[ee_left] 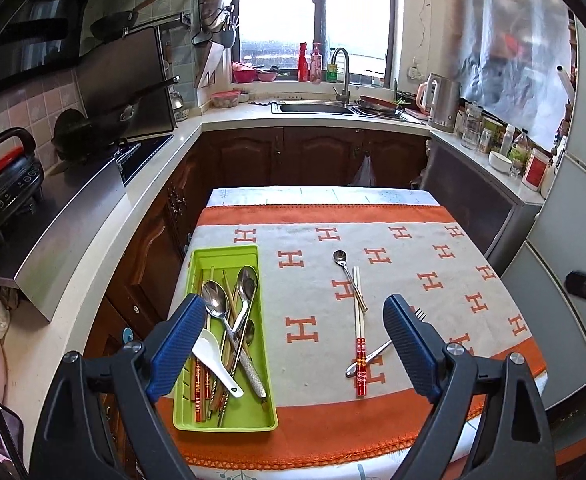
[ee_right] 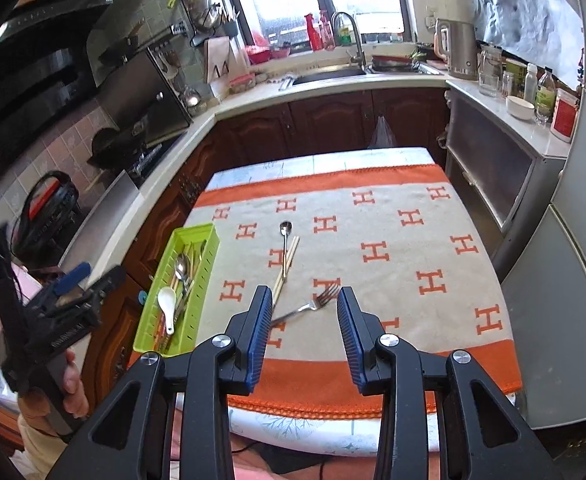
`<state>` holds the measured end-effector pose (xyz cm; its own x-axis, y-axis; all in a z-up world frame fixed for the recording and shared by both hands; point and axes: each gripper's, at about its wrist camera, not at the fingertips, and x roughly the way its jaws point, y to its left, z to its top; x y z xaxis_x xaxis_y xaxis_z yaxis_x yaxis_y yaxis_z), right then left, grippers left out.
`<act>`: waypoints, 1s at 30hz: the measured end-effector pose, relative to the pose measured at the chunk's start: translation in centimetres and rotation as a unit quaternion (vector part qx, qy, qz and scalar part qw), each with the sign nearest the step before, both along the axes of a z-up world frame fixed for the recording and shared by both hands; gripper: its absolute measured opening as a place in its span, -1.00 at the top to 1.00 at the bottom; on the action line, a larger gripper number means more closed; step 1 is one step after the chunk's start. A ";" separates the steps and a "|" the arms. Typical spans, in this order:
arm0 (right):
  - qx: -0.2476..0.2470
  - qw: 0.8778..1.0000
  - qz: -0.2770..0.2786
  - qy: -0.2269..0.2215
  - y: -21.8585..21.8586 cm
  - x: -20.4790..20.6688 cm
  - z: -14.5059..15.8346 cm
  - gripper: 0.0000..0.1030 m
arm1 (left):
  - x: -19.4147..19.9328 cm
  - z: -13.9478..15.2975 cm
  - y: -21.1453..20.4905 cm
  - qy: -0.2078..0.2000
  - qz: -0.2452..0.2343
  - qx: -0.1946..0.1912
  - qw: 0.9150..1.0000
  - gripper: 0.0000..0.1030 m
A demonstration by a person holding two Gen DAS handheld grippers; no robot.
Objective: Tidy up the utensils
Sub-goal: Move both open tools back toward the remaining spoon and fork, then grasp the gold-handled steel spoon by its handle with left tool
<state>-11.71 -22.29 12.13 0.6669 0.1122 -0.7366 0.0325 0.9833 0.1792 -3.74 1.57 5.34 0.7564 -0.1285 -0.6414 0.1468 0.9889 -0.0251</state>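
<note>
A green utensil tray [ee_left: 267,364] [ee_right: 201,280] sits at the table's left edge, holding metal spoons [ee_left: 217,304], a white ceramic spoon [ee_left: 213,356] [ee_right: 167,304] and chopsticks. Loose on the cloth lie a small metal spoon [ee_left: 343,266] [ee_right: 285,232], a pair of chopsticks with red ends [ee_left: 359,332] [ee_right: 287,266] and a metal fork [ee_right: 307,306] [ee_left: 373,354]. My left gripper [ee_left: 295,312] is open and empty, above the tray and chopsticks. My right gripper [ee_right: 305,300] is open and empty, with the fork between its fingers below.
The table has an orange-and-beige cloth [ee_left: 413,264] [ee_right: 393,240]. Kitchen counters run along the left [ee_left: 145,208], back and right, with a sink [ee_left: 313,108], a kettle [ee_left: 443,106] and jars. A fridge [ee_left: 573,280] stands close to the right.
</note>
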 end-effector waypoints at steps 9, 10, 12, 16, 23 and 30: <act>0.006 1.000 0.001 0.022 -0.7 0.9 0.7 0.33 | 3.0 -1.3 -1.7 0.032 -0.016 0.014 0.999 -0.74; 0.009 1.000 0.002 0.029 -0.9 1.4 0.3 0.33 | 3.4 -1.7 -2.0 0.038 -0.019 0.016 0.999 -0.74; 0.016 0.999 0.002 0.049 -1.1 2.4 -1.0 0.33 | 4.2 -2.8 -2.6 0.055 -0.026 0.020 0.998 -0.74; 0.040 0.995 0.005 0.094 -1.5 5.0 -4.3 0.33 | 6.2 -5.6 -4.1 0.092 -0.045 0.031 0.994 -0.74; 0.073 0.985 0.012 0.156 -1.0 9.9 -10.3 0.33 | 11.3 -10.5 -5.4 0.168 -0.055 0.015 0.984 -0.53; 0.100 0.978 0.004 0.183 -1.8 13.8 -14.6 0.33 | 19.4 -15.1 -7.1 0.249 -0.062 -0.050 0.965 -0.20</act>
<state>2.07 -24.06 -2.45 0.3613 0.2817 -0.8888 0.1231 0.9305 0.3450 15.64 -5.51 -9.74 0.3329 -0.2792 -0.9007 0.2088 0.9533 -0.2183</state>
